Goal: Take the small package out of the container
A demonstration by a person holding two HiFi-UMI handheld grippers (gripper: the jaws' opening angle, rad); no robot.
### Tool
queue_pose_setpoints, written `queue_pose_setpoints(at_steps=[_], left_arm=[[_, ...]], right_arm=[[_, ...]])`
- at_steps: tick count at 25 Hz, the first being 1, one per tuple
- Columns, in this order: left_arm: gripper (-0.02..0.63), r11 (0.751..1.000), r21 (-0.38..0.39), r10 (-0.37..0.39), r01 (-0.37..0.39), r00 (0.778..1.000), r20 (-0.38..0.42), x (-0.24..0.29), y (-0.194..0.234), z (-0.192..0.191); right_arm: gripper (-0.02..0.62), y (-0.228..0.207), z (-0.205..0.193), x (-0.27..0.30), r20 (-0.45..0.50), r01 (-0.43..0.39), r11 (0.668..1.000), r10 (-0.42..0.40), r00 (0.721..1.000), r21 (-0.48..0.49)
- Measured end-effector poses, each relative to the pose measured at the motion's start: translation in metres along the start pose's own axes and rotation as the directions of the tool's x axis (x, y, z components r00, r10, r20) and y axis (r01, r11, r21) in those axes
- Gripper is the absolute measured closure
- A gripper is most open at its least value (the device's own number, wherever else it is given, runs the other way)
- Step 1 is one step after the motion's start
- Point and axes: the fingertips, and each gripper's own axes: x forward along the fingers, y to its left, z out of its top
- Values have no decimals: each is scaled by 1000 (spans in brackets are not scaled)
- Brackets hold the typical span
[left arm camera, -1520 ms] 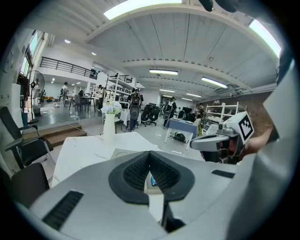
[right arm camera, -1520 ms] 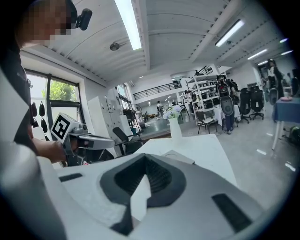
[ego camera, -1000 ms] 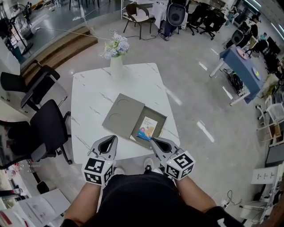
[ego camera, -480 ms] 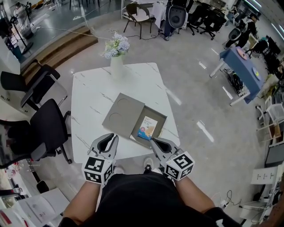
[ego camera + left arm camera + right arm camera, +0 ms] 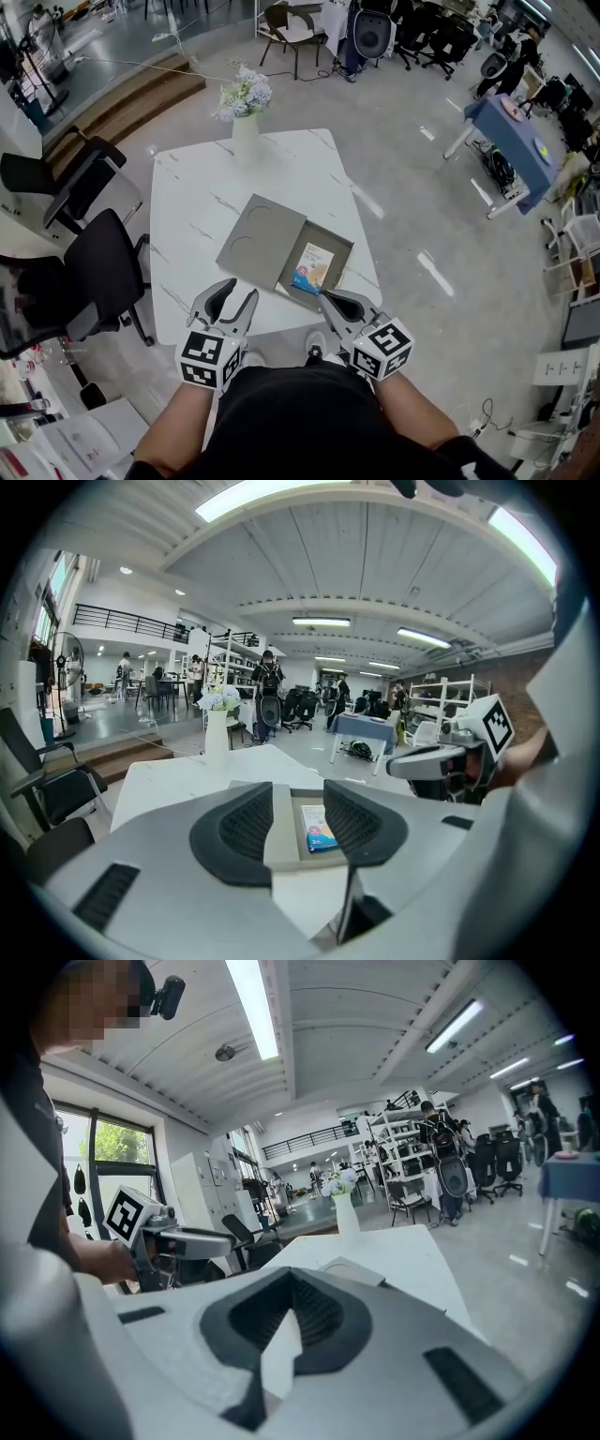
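Head view: white marble surface (image 5: 187,216), person standing at its near edge. A flat grey container (image 5: 345,251) lies near that edge, its lid (image 5: 258,241) folded open to the left and lying flat. The small package (image 5: 313,266) lies flat in the tray: a pale card face with a blue band at the near end. The left tool (image 5: 234,298) hovers over the near edge, apart from the box. The right tool (image 5: 325,297) points at the tray's near corner, just beside it; contact not clear. White vase (image 5: 246,141) of pale flowers at the far edge. Black chairs (image 5: 94,272) to the left.

Left gripper view: jaws spread, nothing between the pads. Through the gap, the package (image 5: 320,828) shows in its tray. The right tool (image 5: 441,761) shows at the right, partly cut off.

Right gripper view: pads meet at the tips, holding nothing. They hide the tray and package; only a corner of the lid (image 5: 352,1270) shows past them.
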Motion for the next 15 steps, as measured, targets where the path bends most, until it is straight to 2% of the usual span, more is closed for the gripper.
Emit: queue_pose_setpoints(at_steps=[10,15], left_arm=[[356,1000,14,-20,20,999,-34,15,-11,-4],[307,999,37,-37,40,996,-82,30,-24,-12]], right_arm=[[594,-10,-1,-9,6,13,1000,-13,1000,8],[594,-23,-3,-20,9,32,999,-32,999,22]])
